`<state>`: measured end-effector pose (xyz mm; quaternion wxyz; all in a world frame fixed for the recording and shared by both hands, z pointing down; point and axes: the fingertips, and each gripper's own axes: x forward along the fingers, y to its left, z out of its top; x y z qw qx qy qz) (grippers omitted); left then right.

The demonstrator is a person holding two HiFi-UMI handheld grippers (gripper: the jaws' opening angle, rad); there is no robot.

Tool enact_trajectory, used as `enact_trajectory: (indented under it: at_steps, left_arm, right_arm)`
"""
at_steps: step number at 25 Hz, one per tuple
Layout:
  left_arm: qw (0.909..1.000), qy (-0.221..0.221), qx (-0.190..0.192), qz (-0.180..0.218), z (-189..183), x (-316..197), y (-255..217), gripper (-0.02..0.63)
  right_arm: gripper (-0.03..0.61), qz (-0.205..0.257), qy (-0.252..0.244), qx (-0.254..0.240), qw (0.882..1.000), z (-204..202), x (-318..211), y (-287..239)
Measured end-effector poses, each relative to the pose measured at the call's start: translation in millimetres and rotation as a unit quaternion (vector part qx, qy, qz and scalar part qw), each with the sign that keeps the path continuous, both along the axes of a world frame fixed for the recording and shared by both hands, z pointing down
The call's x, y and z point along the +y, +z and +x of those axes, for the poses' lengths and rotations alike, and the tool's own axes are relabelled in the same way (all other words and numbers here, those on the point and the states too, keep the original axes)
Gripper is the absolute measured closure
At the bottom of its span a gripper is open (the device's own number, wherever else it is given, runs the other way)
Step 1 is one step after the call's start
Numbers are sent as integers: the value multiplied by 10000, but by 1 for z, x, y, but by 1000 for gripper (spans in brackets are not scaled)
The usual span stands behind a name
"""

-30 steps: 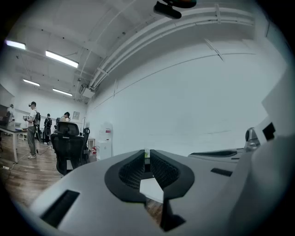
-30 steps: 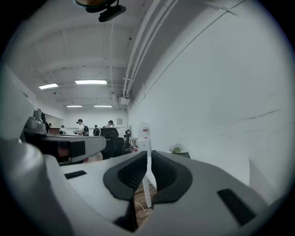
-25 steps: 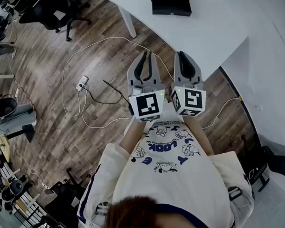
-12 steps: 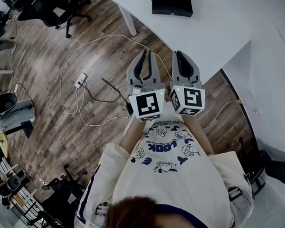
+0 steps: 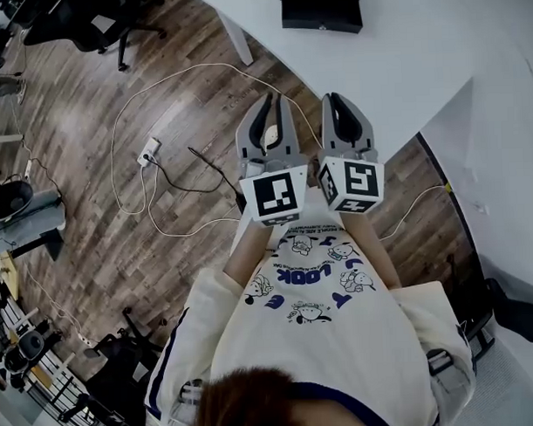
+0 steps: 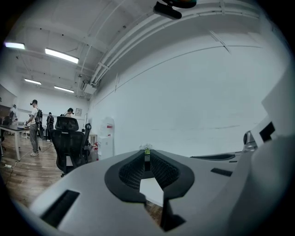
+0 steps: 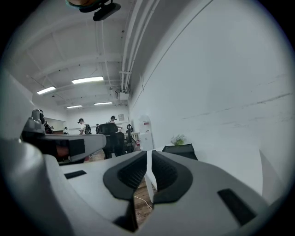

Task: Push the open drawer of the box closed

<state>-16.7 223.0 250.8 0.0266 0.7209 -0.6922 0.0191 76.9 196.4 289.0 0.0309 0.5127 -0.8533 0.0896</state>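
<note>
Head view: left gripper [image 5: 270, 101] and right gripper [image 5: 337, 100], both pressed together and empty, hang near a smooth white table [image 5: 401, 55]; a black box [image 5: 320, 8] sits far.

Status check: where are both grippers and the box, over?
Left gripper and right gripper both shut, empty, side by side near the table edge. Black box on white table, untouched, well ahead. Nothing visible between.
</note>
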Motion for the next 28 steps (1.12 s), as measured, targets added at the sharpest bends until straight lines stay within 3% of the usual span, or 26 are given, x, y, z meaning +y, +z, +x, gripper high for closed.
enact_trajectory:
  at_steps: [15, 28]
  left_arm:
    - [9980, 619, 22, -132, -14, -131, 10, 569]
    - [9909, 1290, -89, -369, -15, -225, 30, 569]
  right_arm:
    - [531, -227, 391, 73, 9990, -26, -115, 16]
    - [531, -489, 891, 215, 9946, -31, -198, 37]
